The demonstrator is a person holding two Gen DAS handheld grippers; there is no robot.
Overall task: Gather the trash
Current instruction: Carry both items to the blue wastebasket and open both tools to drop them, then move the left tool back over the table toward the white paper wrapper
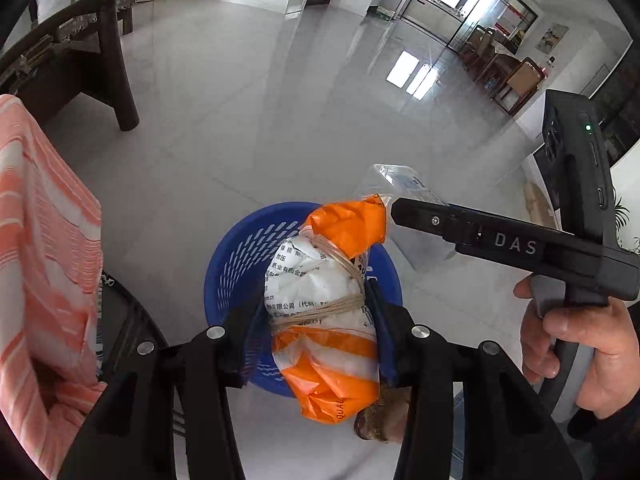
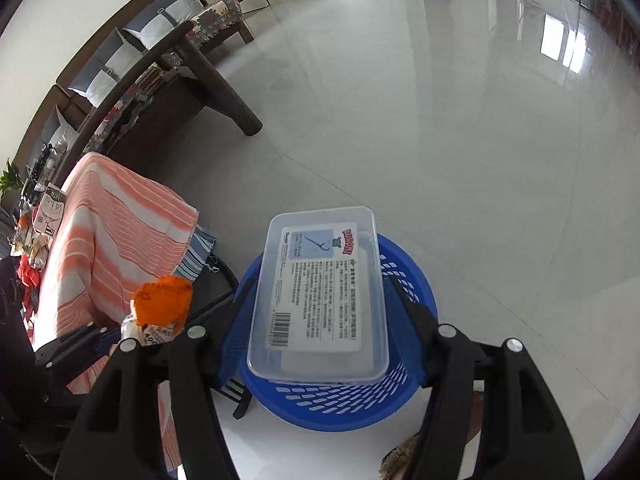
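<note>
in the left wrist view we see our left hand-held gripper (image 1: pixel 320 320) clamped on one crumpled bundle of orange and white plastic wrapping (image 1: pixel 328 320) tied round with pale string. the bundle hangs directly above one blue slotted waste basket (image 1: pixel 236 256) that stands on the glossy grey tiled floor (image 1: pixel 260 120). to the right, our right hand (image 1: pixel 576 352) grips the handle of the right hand-held gripper (image 1: pixel 404 206), which carries one clear plastic box (image 1: pixel 400 180) just past the top of the bundle. one orange-and-white striped cloth (image 1: pixel 44 248) fills the left edge, and one dark wooden bench (image 1: pixel 88 52) stands behind it.

in the right wrist view we see the right hand-held gripper (image 2: pixel 320 308) closed on the two long sides of the clear plastic box (image 2: pixel 320 296), one box with one printed label and a barcode. it is held flat above the blue basket (image 2: pixel 340 404), covering much of the opening. at the left, the orange end of the bundle (image 2: pixel 162 304) shows beside the tip of the left hand-held gripper (image 2: pixel 132 334). the striped cloth (image 2: pixel 108 232) is draped over a dark-framed piece of furniture just left of the basket, and the bench (image 2: pixel 168 92) stands farther back on the floor (image 2: pixel 440 120).
</note>
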